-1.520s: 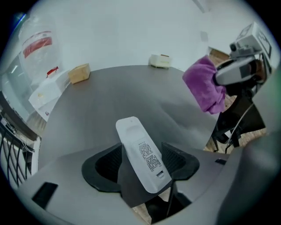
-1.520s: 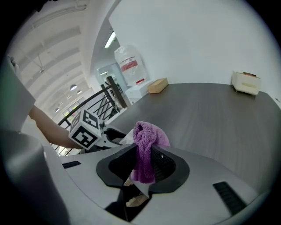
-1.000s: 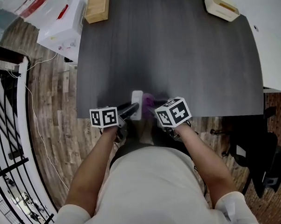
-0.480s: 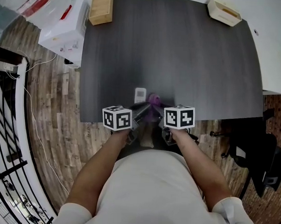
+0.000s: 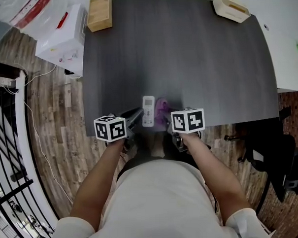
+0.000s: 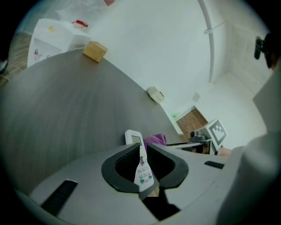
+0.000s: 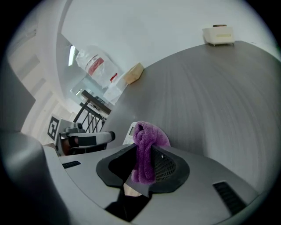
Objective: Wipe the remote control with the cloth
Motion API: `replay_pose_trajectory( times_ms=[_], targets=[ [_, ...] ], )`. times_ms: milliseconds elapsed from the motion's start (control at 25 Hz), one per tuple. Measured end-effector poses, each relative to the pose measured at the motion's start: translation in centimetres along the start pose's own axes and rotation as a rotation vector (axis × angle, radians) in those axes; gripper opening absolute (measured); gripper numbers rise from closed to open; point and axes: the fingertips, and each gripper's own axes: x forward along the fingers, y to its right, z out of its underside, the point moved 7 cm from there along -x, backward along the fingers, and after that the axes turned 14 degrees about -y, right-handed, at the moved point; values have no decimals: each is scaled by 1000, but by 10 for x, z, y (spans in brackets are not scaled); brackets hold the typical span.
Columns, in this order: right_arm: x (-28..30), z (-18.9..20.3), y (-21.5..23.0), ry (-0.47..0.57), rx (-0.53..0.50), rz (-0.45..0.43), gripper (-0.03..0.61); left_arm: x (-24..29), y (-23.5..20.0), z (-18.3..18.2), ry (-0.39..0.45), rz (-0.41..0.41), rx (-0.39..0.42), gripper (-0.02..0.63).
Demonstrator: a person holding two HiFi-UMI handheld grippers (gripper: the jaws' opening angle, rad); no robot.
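The left gripper [image 5: 137, 114] has just closed its fingers [image 6: 126, 159] on the remote control [image 5: 148, 111]. The remote is near the bottom edge of the counter [image 5: 191, 58], with its long side running up the frame. The right gripper [image 7: 141, 150] pinches the purple cloth [image 7: 145, 139], just to the remote's right.

Overhead, plus two close views
Head view looks steeply down on the surface [image 5: 191, 54]; gripper views run low along their jaws — all share the remote control [image 5: 148, 111].
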Motion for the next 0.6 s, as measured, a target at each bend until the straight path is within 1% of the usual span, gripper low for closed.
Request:
replay_pose_trajectory(
  times_ms=[80,160,320,600],
  targets=[
    [5,-6,-5,-5,-13,1,104,6,-10,1,-32,21,-49,49],
    [8,-10,-10,-9,-20,3,104,11,-15,0,-48,39,-70,49],
    [13,-15,-17,-11,-28,15,104,16,-19,-5,-51,79,-95,49],
    [18,-24,-20,2,-40,19,104,15,-24,-10,-35,98,-113,49]
  ],
)
